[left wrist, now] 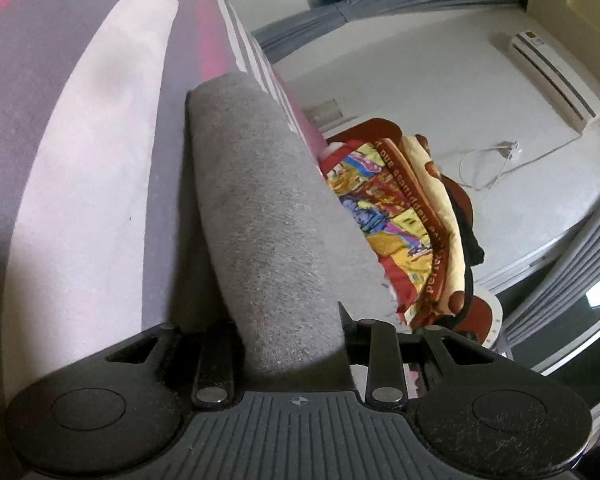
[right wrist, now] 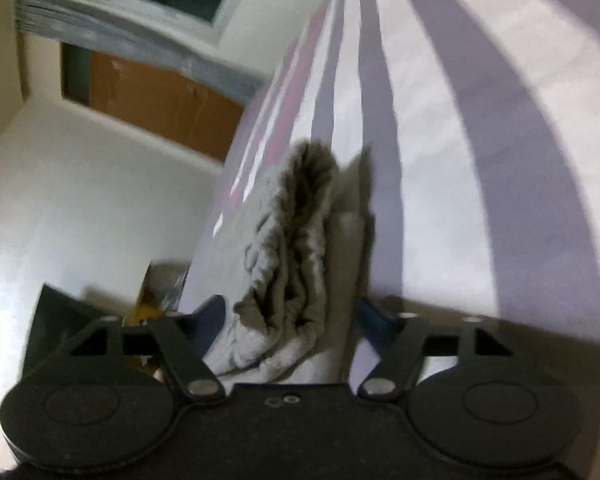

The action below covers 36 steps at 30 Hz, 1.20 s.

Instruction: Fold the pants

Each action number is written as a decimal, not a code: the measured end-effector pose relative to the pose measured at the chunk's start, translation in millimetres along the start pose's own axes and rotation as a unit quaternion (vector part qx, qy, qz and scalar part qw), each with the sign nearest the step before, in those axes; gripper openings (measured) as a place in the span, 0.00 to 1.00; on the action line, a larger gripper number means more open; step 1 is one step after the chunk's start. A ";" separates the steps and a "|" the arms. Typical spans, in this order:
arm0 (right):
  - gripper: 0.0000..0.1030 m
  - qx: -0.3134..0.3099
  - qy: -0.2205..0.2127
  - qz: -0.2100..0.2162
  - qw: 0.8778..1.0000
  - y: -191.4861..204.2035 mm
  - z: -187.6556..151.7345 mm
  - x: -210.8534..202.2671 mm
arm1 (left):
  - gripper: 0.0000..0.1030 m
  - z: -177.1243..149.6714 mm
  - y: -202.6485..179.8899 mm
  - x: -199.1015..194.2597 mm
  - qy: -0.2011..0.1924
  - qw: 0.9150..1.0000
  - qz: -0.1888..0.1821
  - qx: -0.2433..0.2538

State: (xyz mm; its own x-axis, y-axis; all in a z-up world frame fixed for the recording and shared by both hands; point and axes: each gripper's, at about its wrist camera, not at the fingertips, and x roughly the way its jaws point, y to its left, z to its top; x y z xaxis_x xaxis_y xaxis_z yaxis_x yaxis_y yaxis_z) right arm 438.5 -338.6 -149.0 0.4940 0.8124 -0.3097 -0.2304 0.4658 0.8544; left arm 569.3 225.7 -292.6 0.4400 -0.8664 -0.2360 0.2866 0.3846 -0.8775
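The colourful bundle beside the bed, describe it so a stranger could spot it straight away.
Start at the striped bed, grey, white and pink. Past its far edge lies the colourful bundle: fabric with bright yellow, red and blue cartoon print, unlike the plain grey pants.

light: soft, even | R view motion-blurred; L sharp | fisheye edges dark

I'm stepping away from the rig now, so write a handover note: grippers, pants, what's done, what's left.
Left gripper: shut on the grey pants, smooth folded end.
Right gripper: shut on the pants' bunched, gathered end.
Pants: held between both grippers over the striped bedsheet; a colourful blanket pile lies beyond them.
Done: the cloth already looks doubled over.
Left: lay it flat on the sheet, finish the fold, release both grippers.
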 end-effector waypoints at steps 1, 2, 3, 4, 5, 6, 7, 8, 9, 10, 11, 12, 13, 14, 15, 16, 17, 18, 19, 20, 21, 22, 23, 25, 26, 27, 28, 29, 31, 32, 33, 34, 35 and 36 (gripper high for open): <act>0.44 0.003 -0.003 0.008 1.000 1.3 -0.2 1.6 | 0.31 -0.4 1.0 -1.3 -0.001 1.000 -0.002 -0.001; 0.45 0.000 0.001 0.005 1.000 3.6 -0.5 6.5 | 0.31 -1.8 1.4 -0.9 -0.002 1.000 -0.003 -0.003; 0.46 -0.003 0.010 -0.007 1.000 4.7 2.8 13.9 | 0.31 -1.6 2.1 -2.4 -0.004 1.000 -0.003 -0.005; 0.48 -0.003 0.016 -0.018 1.000 4.5 6.9 20.9 | 0.31 -6.2 -0.9 2.7 -0.005 1.000 -0.003 -0.005; 0.48 -0.005 0.020 -0.023 1.000 3.4 7.9 27.4 | 0.31 -8.0 -2.8 3.2 -0.005 1.000 -0.003 -0.008; 0.44 -0.010 0.023 -0.024 0.999 5.4 8.9 31.2 | 0.31 -9.1 -2.8 2.3 -0.006 1.000 -0.003 -0.010; 0.34 -0.016 0.029 -0.027 0.999 8.3 8.8 34.0 | 0.31 -10.8 -3.5 2.3 -0.006 1.000 -0.004 -0.010; 0.28 -0.024 0.038 -0.032 0.998 13.7 7.5 38.9 | 0.33 -11.7 -3.0 1.1 -0.006 1.000 -0.005 -0.011; 0.24 -0.032 0.045 -0.030 0.998 20.7 5.4 40.4 | 0.34 -12.3 -3.1 0.2 -0.006 1.000 -0.009 -0.012; 0.22 -0.034 0.045 -0.025 0.998 26.2 4.8 39.1 | 0.37 -12.8 -3.1 -0.9 -0.006 1.000 -0.013 -0.013; 0.22 -0.031 0.043 -0.020 0.998 28.8 0.9 35.1 | 0.39 -12.4 -3.5 -1.6 -0.006 1.000 -0.015 -0.013; 0.21 -0.023 0.038 -0.016 0.999 32.2 -1.4 31.8 | 0.41 -12.0 -5.2 -2.3 -0.004 1.000 -0.015 -0.010; 0.20 -0.011 0.033 -0.009 0.999 34.9 -4.3 27.7 | 0.47 -11.2 -7.1 -2.6 0.000 1.000 -0.017 -0.006; 0.20 0.005 0.028 0.002 1.000 36.1 -9.1 20.1 | 0.52 -10.2 -8.8 -3.1 0.004 1.000 -0.021 -0.004; 0.19 0.011 0.026 0.014 1.000 41.0 -14.3 15.8 | 0.54 -9.4 -10.9 -3.5 0.009 1.000 -0.024 0.000; 0.19 0.017 0.019 0.027 0.999 43.6 -20.4 11.9 | 0.56 -8.5 -13.1 -3.6 0.014 1.000 -0.023 0.003; 0.19 0.038 0.009 0.040 0.998 41.8 -28.5 4.8 | 0.57 -8.2 -14.3 -3.8 0.017 1.000 -0.023 0.007; 0.19 0.054 -0.001 0.032 0.998 36.0 -34.0 2.5 | 0.58 -8.0 -14.7 -4.2 0.020 0.999 -0.024 0.010; 0.21 0.058 -0.005 0.005 0.998 29.8 -35.3 7.4 | 0.58 -7.6 -14.1 -4.1 0.023 0.999 -0.024 0.011; 0.25 0.037 -0.005 -0.044 0.998 23.9 -38.0 9.8 | 0.58 -6.9 -13.2 -3.7 0.024 0.999 -0.024 0.009; 0.38 0.018 -0.010 -0.080 0.997 16.5 -41.1 11.6 | 0.58 -6.3 -12.7 -3.9 0.025 0.999 -0.025 0.007; 0.45 0.036 -0.025 -0.067 0.997 6.6 -42.8 7.1 | 0.58 -5.8 -13.6 -4.2 0.026 0.999 -0.023 0.009; 0.49 0.046 -0.036 -0.052 0.997 2.9 -43.2 2.0 | 0.58 -6.0 -14.9 -4.8 0.029 0.999 -0.019 0.014; 0.68 0.027 -0.071 -0.057 0.995 2.9 -40.9 -9.4 | 0.58 -5.5 -16.8 -4.1 0.035 0.999 -0.017 0.020; 0.69 0.030 -0.071 -0.061 0.995 0.0 -38.1 -6.9 | 0.58 -4.5 -16.3 -3.1 0.037 0.999 -0.017 0.020; 0.71 0.041 -0.057 -0.056 0.996 -6.3 -33.1 -0.7 | 0.58 -2.9 -16.2 -0.6 0.038 0.999 -0.017 0.020; 0.69 0.046 -0.037 -0.046 0.997 -12.4 -31.0 5.9 | 0.58 -1.1 -16.3 3.5 0.039 0.999 -0.016 0.023; 0.65 0.039 -0.017 -0.031 0.999 -17.1 -25.5 19.3 | 0.57 0.6 -17.6 7.9 0.039 0.999 -0.012 0.027; 0.58 0.023 0.001 -0.021 1.000 -18.3 -19.1 40.8 | 0.51 2.6 -20.7 16.3 0.041 0.998 -0.005 0.040; 0.54 0.014 0.008 -0.022 1.000 -18.5 -12.9 52.1 | 0.33 3.0 -22.0 20.3 0.044 0.998 0.005 0.049; 0.47 0.007 0.014 -0.022 1.000 -17.1 -6.8 60.3 | 0.28 3.4 -21.1 22.3 0.045 0.998 0.012 0.051; 0.44 -0.003 0.016 -0.020 1.000 -14.3 -0.4 64.1 | 0.25 3.8 -20.6 19.9 0.039 0.998 0.007 0.050; 0.43 -0.012 0.017 -0.013 1.000 -8.4 3.2 63.6 | 0.24 5.2 -23.0 16.1 0.028 0.998 -0.002 0.052; 0.41 -0.030 0.020 -0.008 0.999 -0.4 9.8 62.5 | 0.24 7.0 -27.5 12.8 0.019 0.998 -0.011 0.058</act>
State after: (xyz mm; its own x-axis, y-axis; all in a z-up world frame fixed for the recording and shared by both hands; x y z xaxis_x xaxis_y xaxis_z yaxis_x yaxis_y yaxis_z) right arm 477.7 -291.3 -164.6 0.4637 0.8181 -0.3401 -0.2734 0.4972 0.8234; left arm 573.0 206.2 -268.6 0.3999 -0.8860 -0.2346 0.3937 0.3972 -0.8290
